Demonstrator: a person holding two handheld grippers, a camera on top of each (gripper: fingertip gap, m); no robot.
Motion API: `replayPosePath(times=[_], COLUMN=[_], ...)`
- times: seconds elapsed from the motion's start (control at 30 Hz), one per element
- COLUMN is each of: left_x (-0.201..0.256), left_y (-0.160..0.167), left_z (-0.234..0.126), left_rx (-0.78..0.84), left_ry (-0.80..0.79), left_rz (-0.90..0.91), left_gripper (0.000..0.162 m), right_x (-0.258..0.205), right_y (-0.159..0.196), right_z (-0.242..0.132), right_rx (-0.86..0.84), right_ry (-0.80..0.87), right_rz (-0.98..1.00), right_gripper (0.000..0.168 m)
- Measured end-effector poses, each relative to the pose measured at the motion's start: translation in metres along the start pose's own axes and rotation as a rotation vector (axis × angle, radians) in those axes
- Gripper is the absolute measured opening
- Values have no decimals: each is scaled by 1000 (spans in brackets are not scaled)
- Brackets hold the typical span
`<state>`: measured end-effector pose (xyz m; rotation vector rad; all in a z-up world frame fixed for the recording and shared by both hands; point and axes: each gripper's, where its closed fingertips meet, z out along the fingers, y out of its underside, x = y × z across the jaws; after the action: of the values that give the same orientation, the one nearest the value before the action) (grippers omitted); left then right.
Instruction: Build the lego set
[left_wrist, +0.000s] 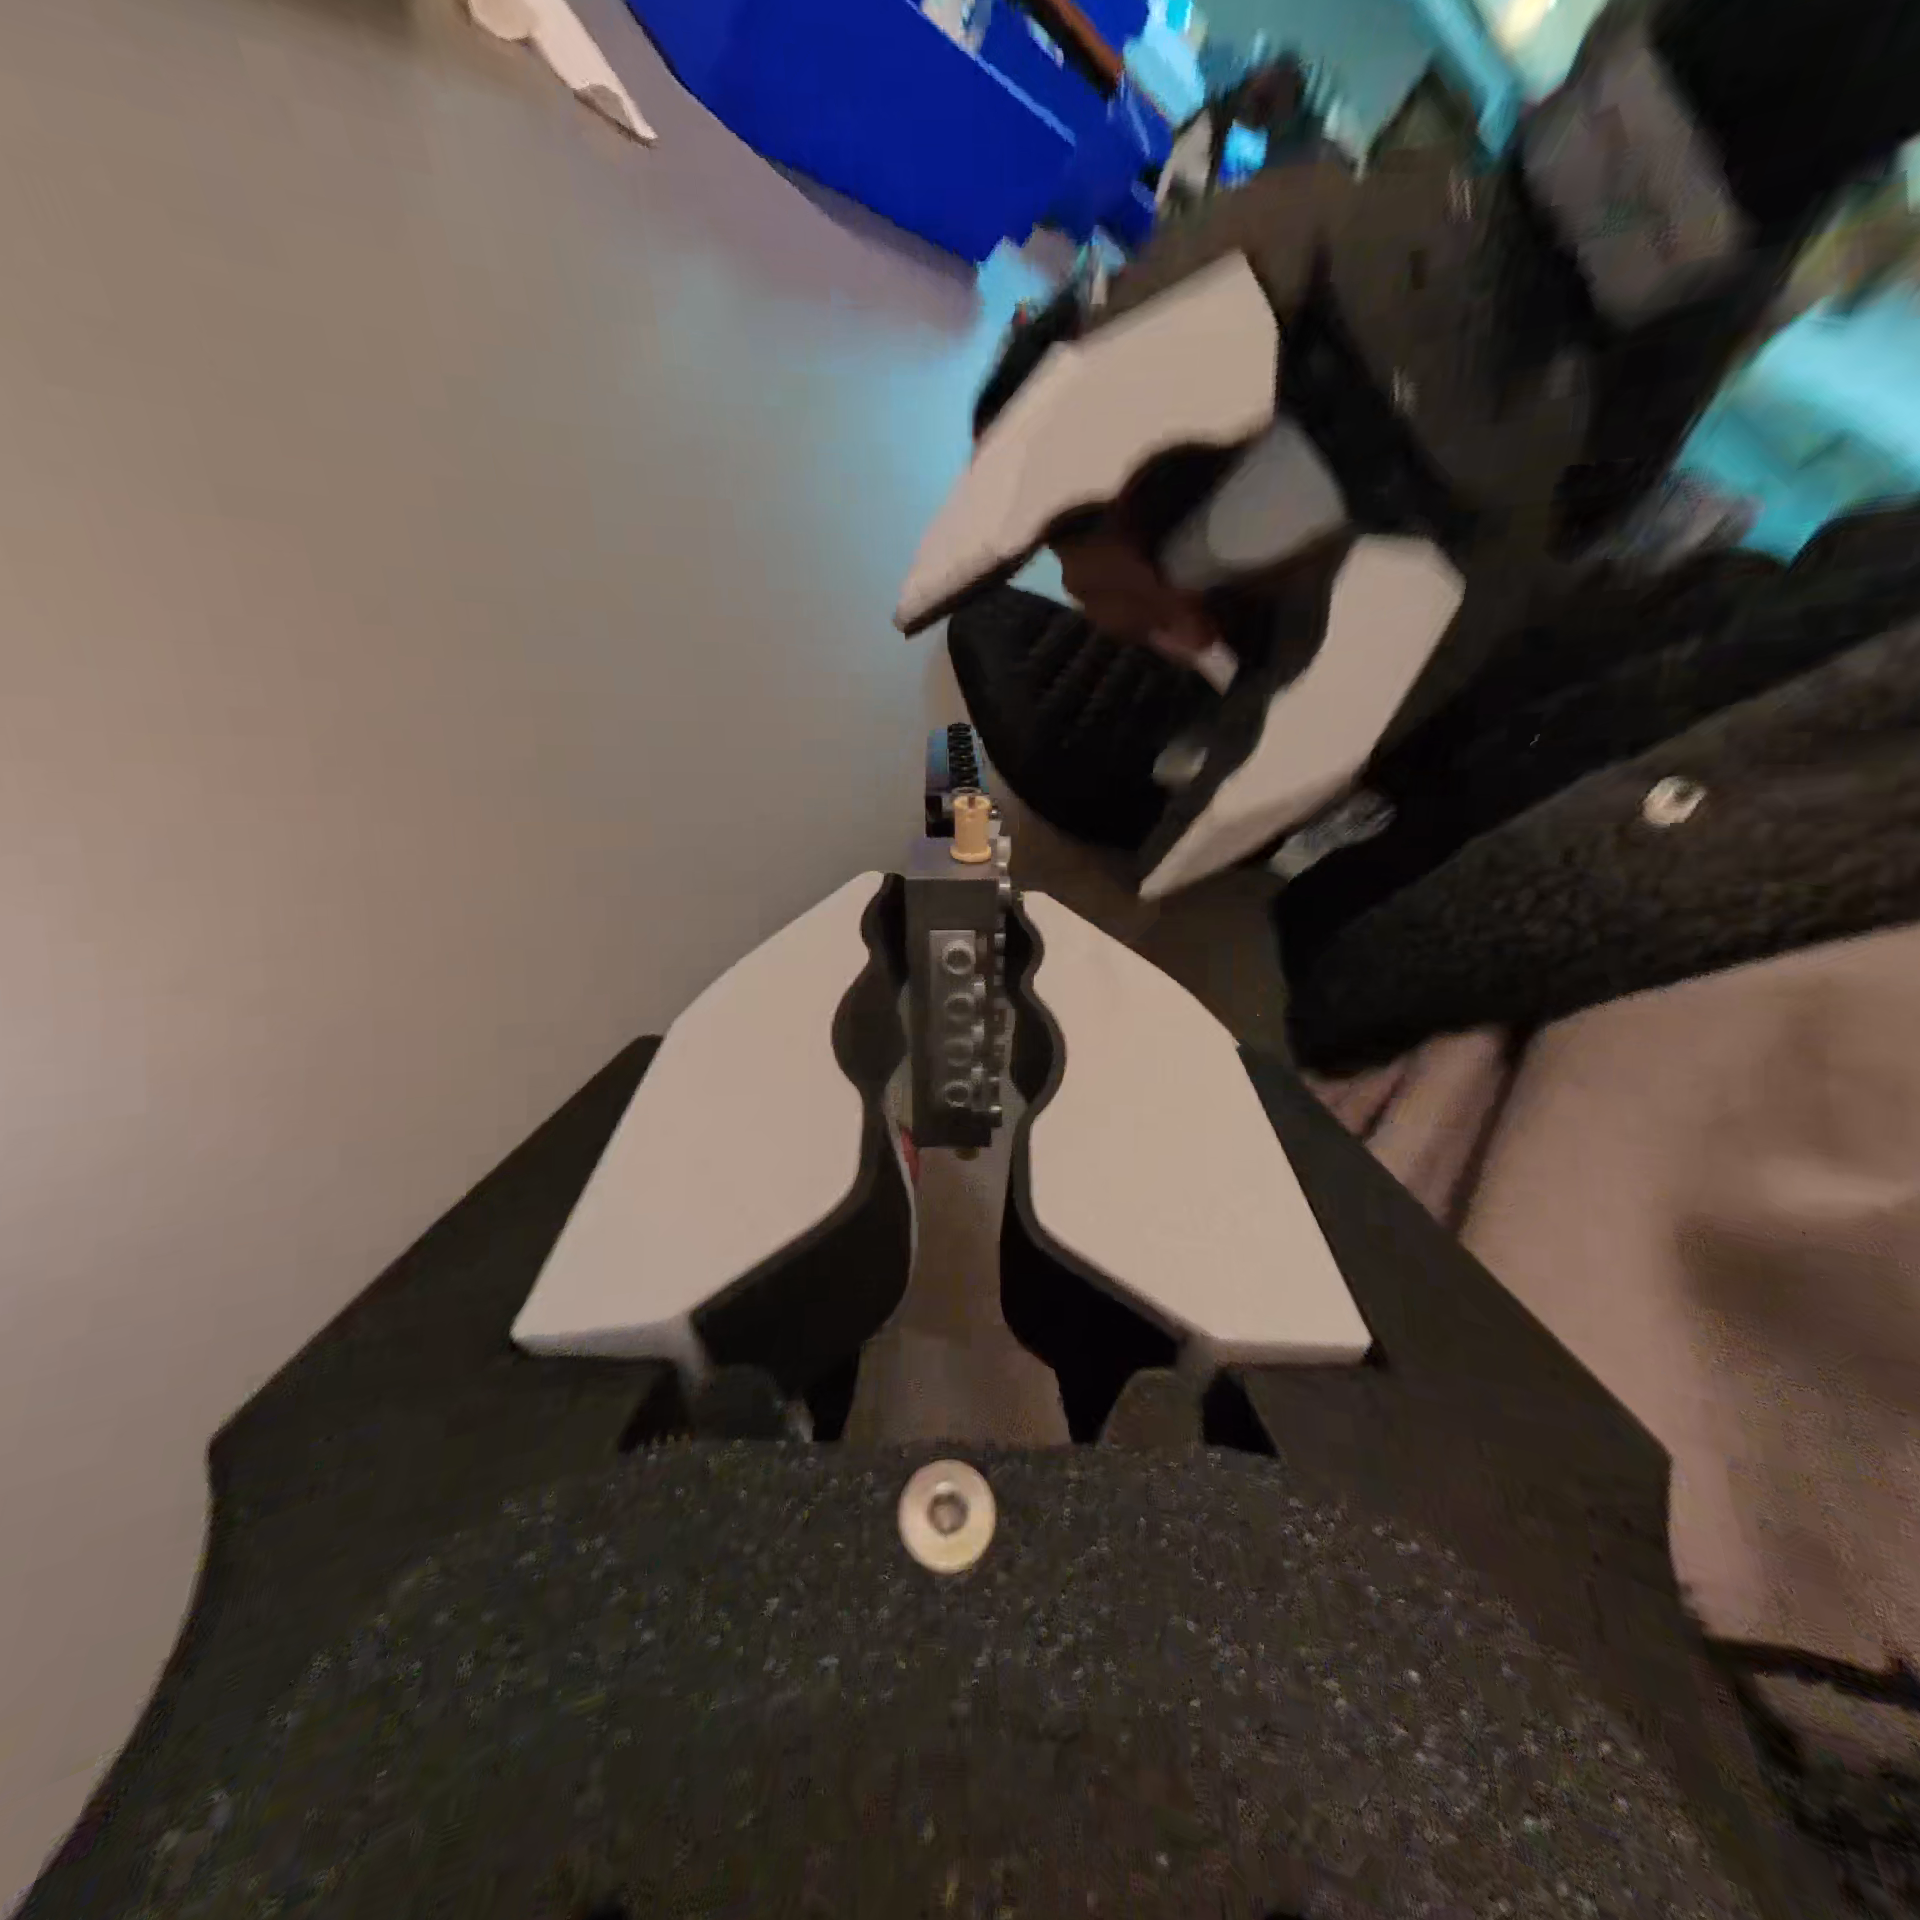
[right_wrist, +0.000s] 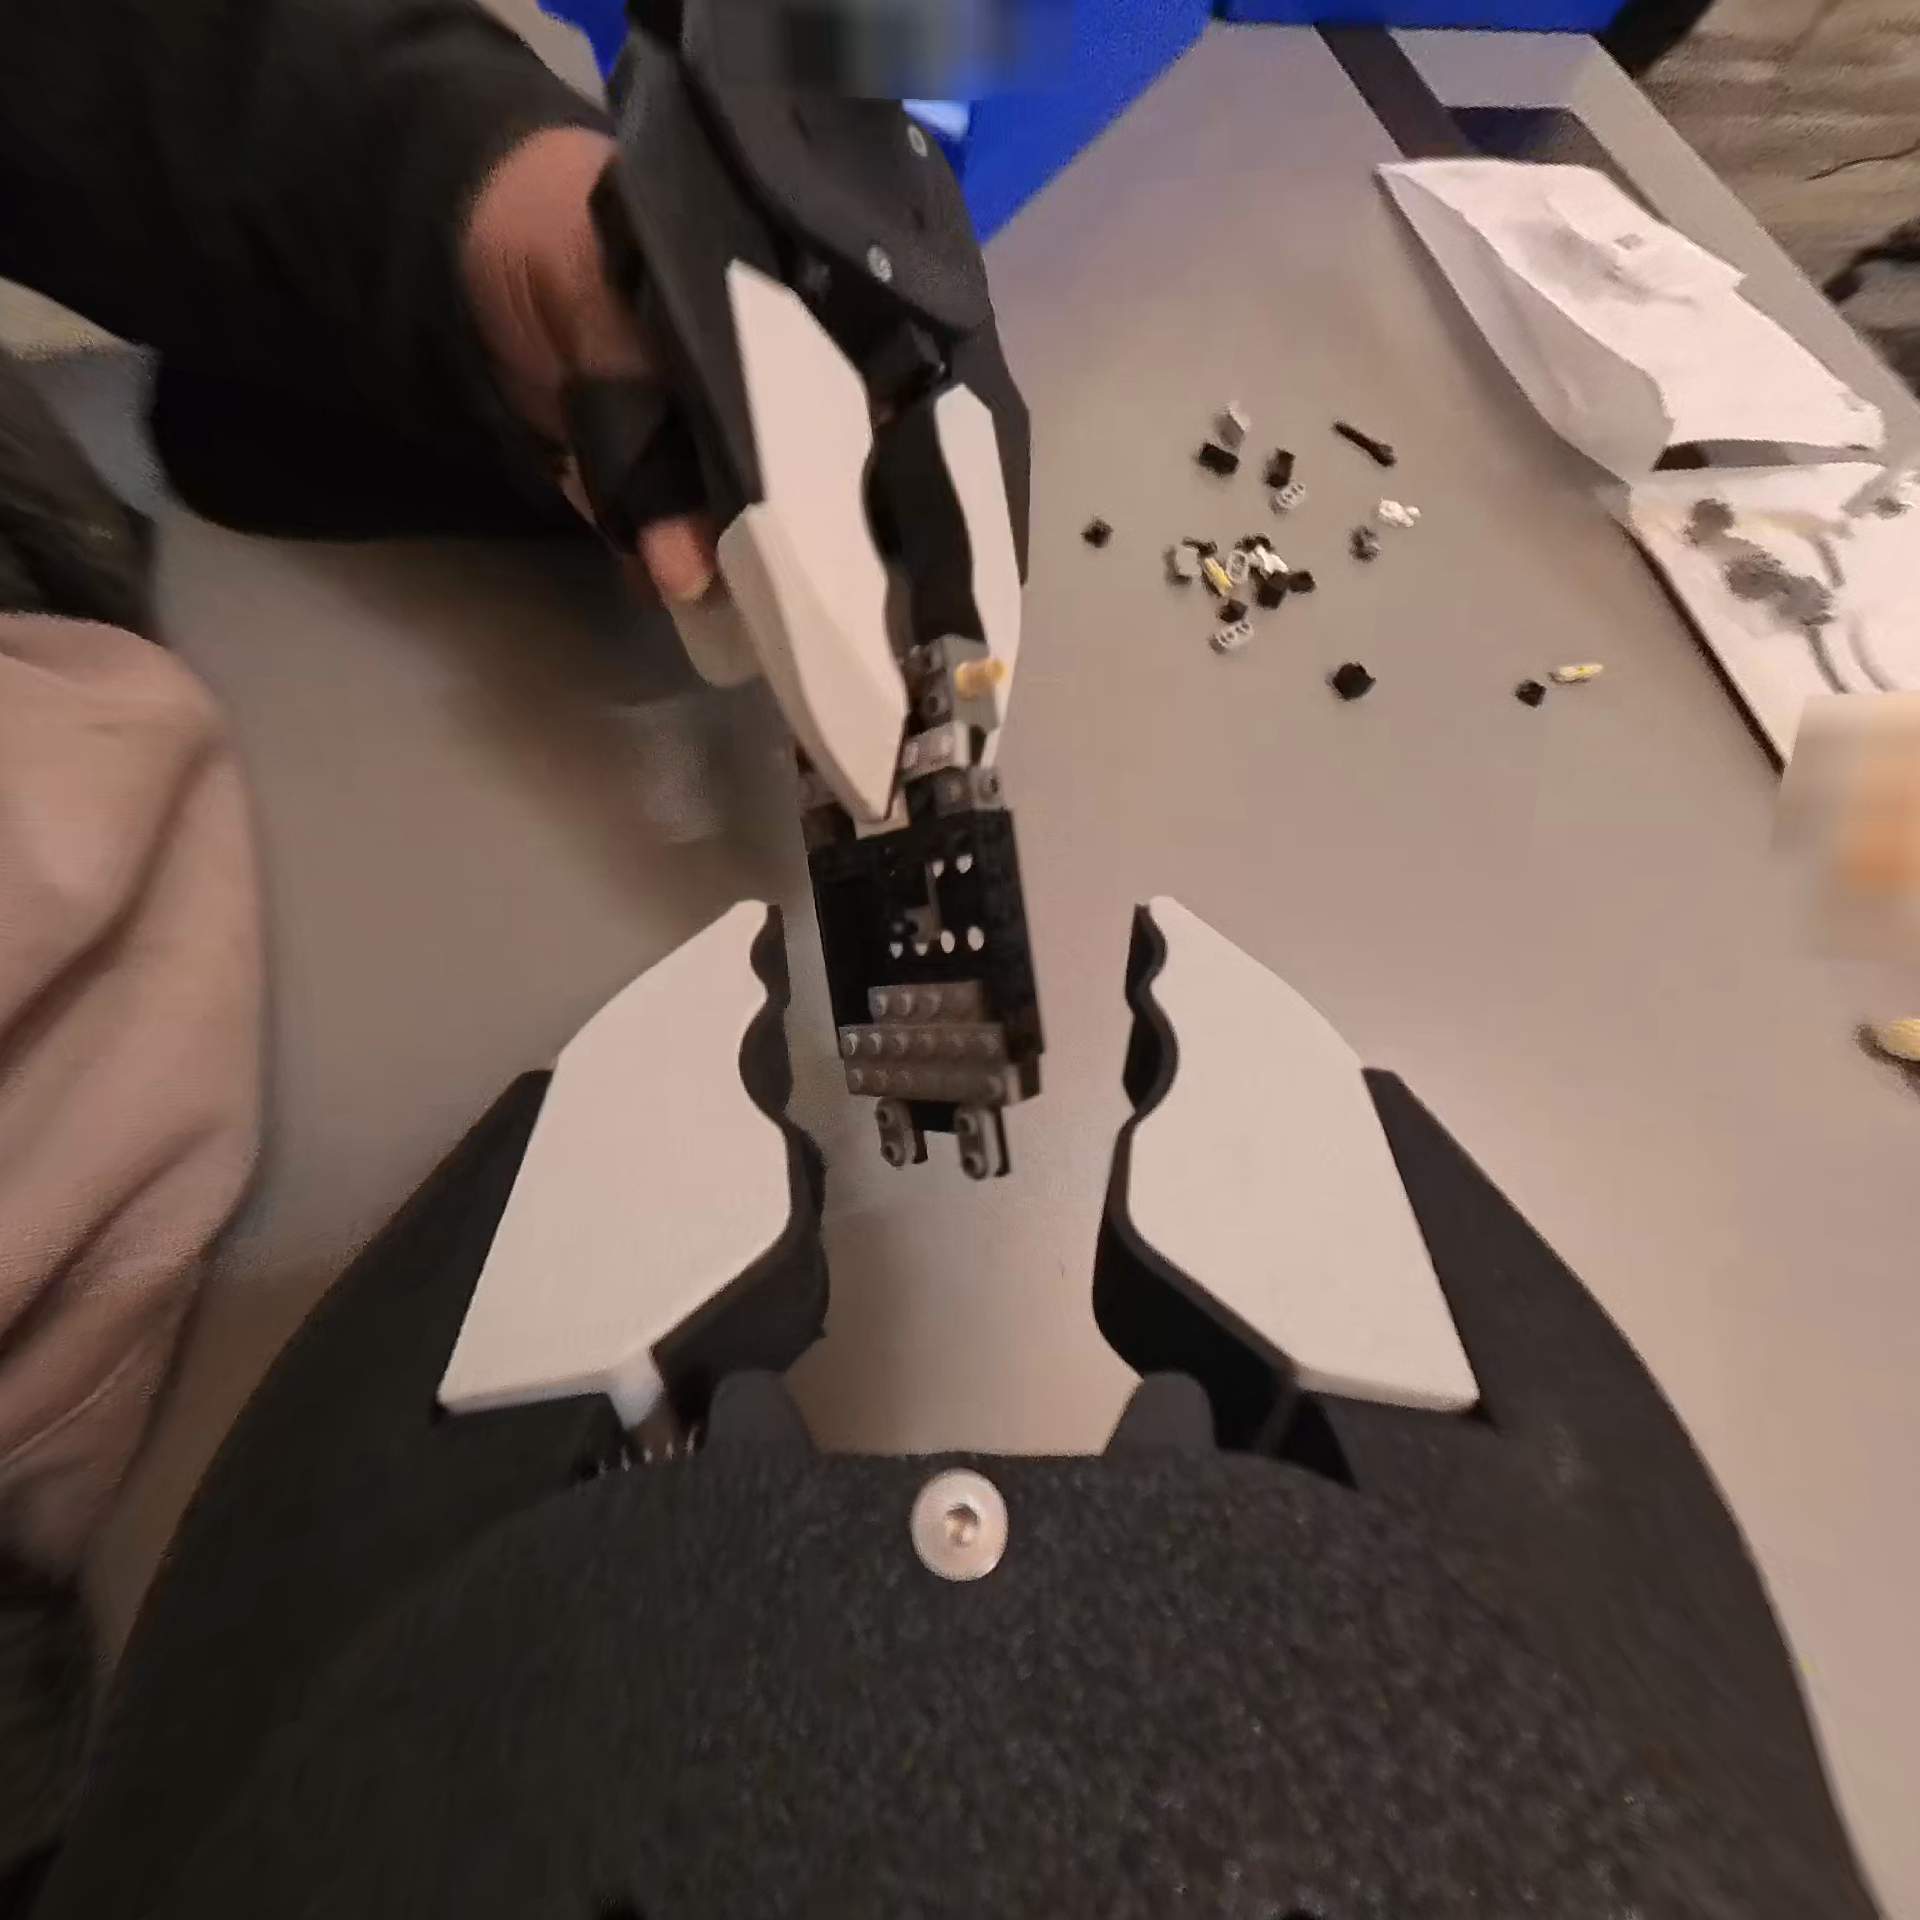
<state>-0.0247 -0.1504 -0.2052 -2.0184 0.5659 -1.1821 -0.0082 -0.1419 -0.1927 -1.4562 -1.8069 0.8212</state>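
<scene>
- Left hand-held gripper (right_wrist: 914, 769): clamped on the model (right_wrist: 930, 966), a long black-and-grey lego build, gripped at one end. Model is in the air above the desk (right_wrist: 1351, 935), not resting on it.
- In the left wrist view the same model (left_wrist: 958, 1029) sits squeezed between the fingers, studs facing the camera, tan pin (left_wrist: 970, 831) sticking out at the far end.
- Right hand-held gripper (right_wrist: 956, 1049): jaws wide, empty. The model's free end hangs between its fingers, touching neither as far as I can tell.
- Loose parts (right_wrist: 1257, 566): small black, grey and white bits scattered on the desk past the model toward the far right; a few strays nearer the right edge. White bag (right_wrist: 1621, 301) and booklet (right_wrist: 1766, 613) sit by the far right edge.
- Step, my read: mid-build, model being held up for inspection or a hand-off/regrip; no new part is in either gripper.
- Next move probably needs: either the right closes on the free end, squarely on the black side walls and not the protruding grey lugs, or it goes to the pile for the next piece.
- Risk: left grip is far out on one end, so pushing on the free end could lever the model loose.
</scene>
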Motion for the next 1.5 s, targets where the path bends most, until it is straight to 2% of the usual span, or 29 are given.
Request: replayPosePath(times=[0.13,0.23,0.4,0.57,0.93,1.07,1.13,1.17,1.27,1.33,1.5], left_x=[9,17,19,22,30,34,35,35,38,39,44], left_y=[-2,-7,-7,-6,-9,-22,-31,-34,-43,-50,-59], left_z=[4,6,3,1,-9,-11,-16,-17,-18,-17,-16], left_rx=[-129,-170,-216,-240,-277,-233,-181,-146,12,95,149], left_ry=[-134,-184,-227,-225,-184,-159,-157,-147,-108,-112,-78], left_rz=[399,560,664,713,792,742,690,642,522,478,437], left_gripper=[17,17,18,18,17,21,39,41,37,25,20], right_x=[-5,-10,-19,-23,-26,-19,-9,-5,3,3,6], right_y=[-27,-29,-25,-27,-39,-45,-47,-49,-52,-55,-60], right_z=[-9,-2,2,1,-1,-6,-14,-20,-34,-37,-46], right_rx=[41,19,43,61,186,305,391,448,568,597,646], right_ry=[-175,-234,-265,-211,-40,-18,-24,-37,-46,-44,-48], right_rz=[30,-12,-70,-178,-322,-192,-63,13,131,150,177], right_gripper=[42,32,15,13,10,10,10,9,9,9,9])
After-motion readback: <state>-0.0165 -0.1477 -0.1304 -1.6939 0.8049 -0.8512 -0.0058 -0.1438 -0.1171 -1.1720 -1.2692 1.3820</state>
